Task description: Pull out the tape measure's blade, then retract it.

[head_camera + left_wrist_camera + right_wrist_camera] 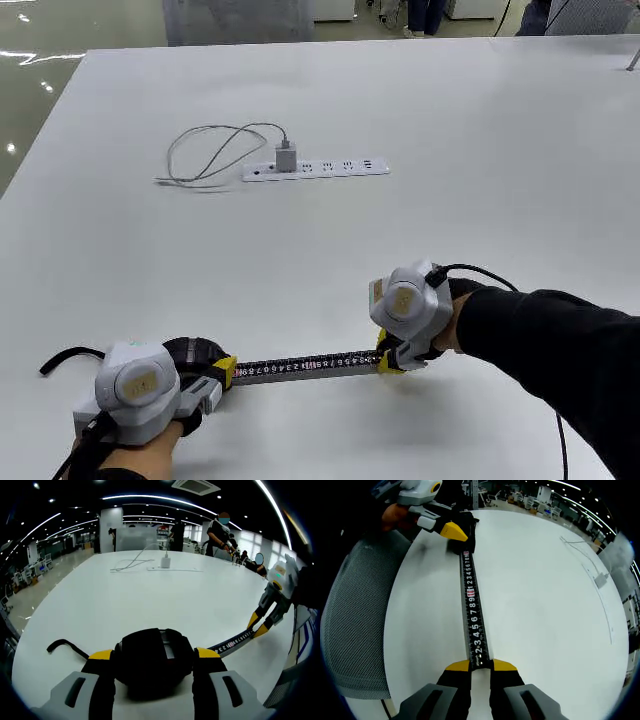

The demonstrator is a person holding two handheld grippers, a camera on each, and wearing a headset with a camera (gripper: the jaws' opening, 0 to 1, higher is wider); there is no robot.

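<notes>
Left gripper point(155, 654) jaws clamp tape measure case point(195, 353); right gripper point(480, 665) jaws pinch tip of extended blade point(471, 610), flat on white table point(420, 130).

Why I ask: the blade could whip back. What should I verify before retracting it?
1. Left gripper shut on the tape measure case: ok.
2. Right gripper clamps the blade at its tip: ok.
3. Blade runs straight and untwisted between the grippers: ok.
4. Power strip well away from the blade: ok.
5. Strap clear of the blade's path: ok.
6. Blade free to retract, not locked: cannot tell.
</notes>
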